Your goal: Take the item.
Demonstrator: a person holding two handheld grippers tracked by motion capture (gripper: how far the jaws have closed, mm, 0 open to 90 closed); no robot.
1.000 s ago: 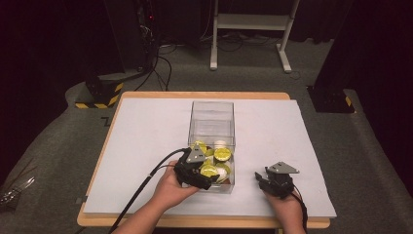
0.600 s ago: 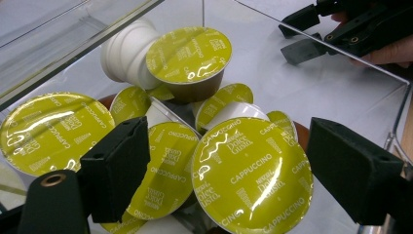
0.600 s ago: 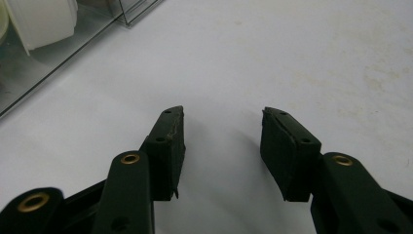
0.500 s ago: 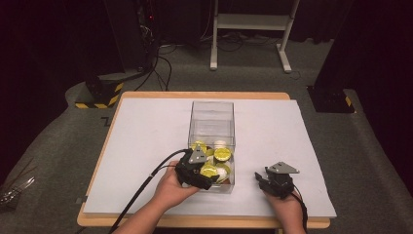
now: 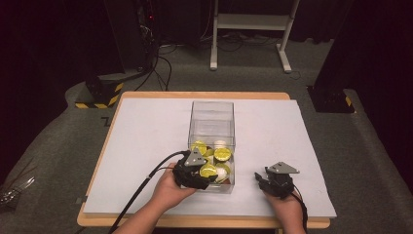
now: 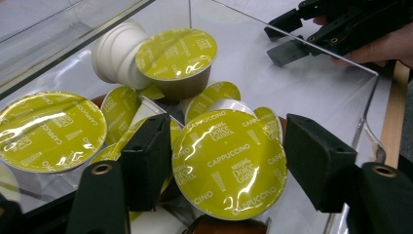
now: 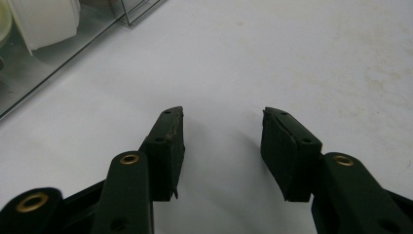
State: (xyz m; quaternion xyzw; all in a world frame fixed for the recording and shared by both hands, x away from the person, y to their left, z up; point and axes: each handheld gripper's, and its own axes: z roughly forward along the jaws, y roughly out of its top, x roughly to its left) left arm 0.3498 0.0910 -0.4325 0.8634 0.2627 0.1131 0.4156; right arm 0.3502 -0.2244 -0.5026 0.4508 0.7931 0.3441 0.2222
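Observation:
A clear plastic box on the white sheet holds several coffee capsules with yellow-green foil lids. My left gripper reaches into the box's near end. Its jaws have just been closing, and the gripper now has both pads against the rim of a "Cappuccino" capsule. Other capsules lie around it: a brown-bodied one, a white one and a flat lid. My right gripper rests on the sheet right of the box. Its fingers are open with bare paper between them.
The white sheet covers most of the wooden table. The box's clear walls stand close around my left gripper's jaws. Beyond the wall the right gripper shows. A corner of the box is at the upper left.

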